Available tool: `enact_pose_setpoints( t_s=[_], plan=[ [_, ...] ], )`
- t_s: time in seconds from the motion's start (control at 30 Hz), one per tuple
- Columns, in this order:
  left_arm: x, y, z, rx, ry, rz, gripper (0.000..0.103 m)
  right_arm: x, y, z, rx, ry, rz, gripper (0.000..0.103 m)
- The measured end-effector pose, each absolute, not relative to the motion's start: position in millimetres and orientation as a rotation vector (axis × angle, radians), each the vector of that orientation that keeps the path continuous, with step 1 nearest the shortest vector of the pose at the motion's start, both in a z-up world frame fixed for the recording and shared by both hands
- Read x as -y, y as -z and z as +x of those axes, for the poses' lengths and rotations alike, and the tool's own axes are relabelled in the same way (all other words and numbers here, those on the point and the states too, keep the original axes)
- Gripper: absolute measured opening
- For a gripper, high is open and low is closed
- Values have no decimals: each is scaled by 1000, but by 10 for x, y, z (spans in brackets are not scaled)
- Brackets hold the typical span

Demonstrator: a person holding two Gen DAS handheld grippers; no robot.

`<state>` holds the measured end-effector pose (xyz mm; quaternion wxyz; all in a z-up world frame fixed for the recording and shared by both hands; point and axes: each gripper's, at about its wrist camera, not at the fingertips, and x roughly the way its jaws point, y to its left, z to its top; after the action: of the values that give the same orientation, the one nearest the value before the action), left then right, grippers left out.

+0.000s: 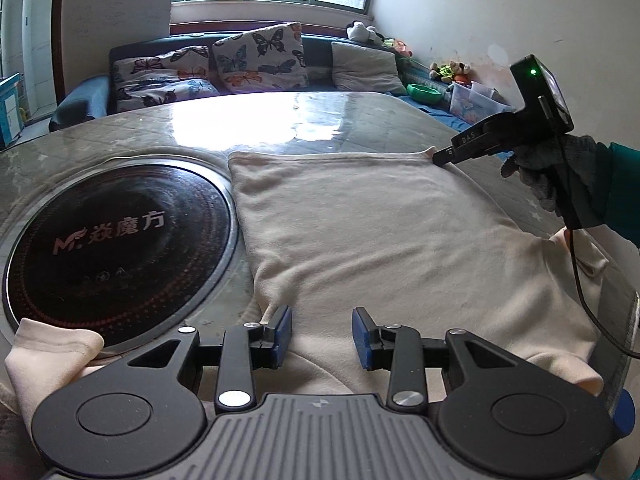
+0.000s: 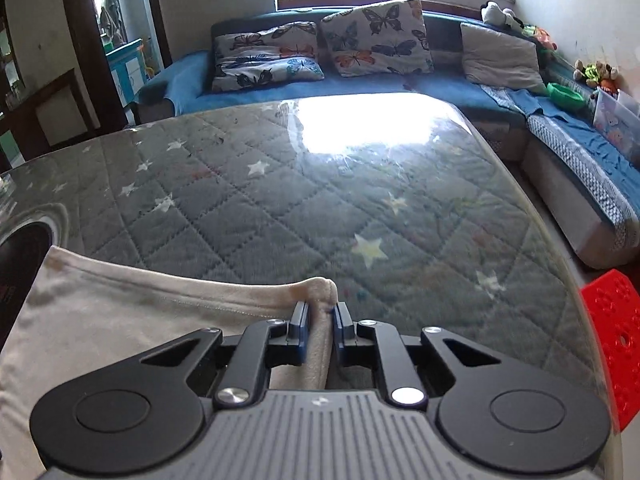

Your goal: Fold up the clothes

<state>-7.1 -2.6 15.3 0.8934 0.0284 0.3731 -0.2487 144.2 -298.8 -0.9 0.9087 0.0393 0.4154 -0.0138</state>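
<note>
Between the blue pads of the right gripper (image 2: 320, 322) sits a pinched-up corner of the cream garment (image 1: 380, 240), the jaws closed on a ridge of its hem at the far right corner of the cloth. Nearer the person, the left gripper (image 1: 322, 338) hangs with its jaws well apart, nothing between them, just over the near edge of the same garment. Spread outward from both tools, the garment lies mostly flat on the glass-topped table (image 2: 360, 184), its far hem straight, one sleeve (image 1: 52, 352) curling off beside the left gripper and another bunched at the right edge. Just beside the cloth's left side is a round black induction hob (image 1: 120, 244) set into the table; beyond the table stands a blue sofa (image 2: 400, 88) with butterfly cushions (image 2: 376, 36). Judging by this, a fold is being set up: one corner is secured, the other not yet. The next move likely calls for the left gripper to close on a near or far-left corner, so both lift evenly and the cloth folds without skewing.
</note>
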Motion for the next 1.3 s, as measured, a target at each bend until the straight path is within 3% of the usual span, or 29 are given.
enact_pose_setpoints(
  t_s=[0.23,0.43,0.5,0.63,0.7,0.77,0.87,1.0,1.3],
  plan=[
    [62,-162,-170,-773,501,64,37,2934,-98,1544,-860,15,33,16],
    [120,-237,-282,-759,507,73,45,2932,-395,1164,-827,-11,-14,21],
    [142,-277,-348,-748,512,69,51,2955,-485,976,-817,-13,-31,37],
    [202,-318,-494,-731,544,70,59,2999,-572,520,-803,-2,-74,47],
    [247,-329,-528,-727,558,75,69,3023,-540,266,-801,11,-83,61],
    [290,-321,-543,-724,569,84,72,3034,-483,57,-806,25,-102,62],
    [315,-292,-528,-726,567,100,75,3026,-353,-284,-818,69,-150,76],
    [284,-254,-495,-741,545,89,76,3025,-234,-604,-815,114,-184,84],
    [309,-203,-484,-747,526,113,83,3309,-52,-845,-809,197,-147,91]
  ],
)
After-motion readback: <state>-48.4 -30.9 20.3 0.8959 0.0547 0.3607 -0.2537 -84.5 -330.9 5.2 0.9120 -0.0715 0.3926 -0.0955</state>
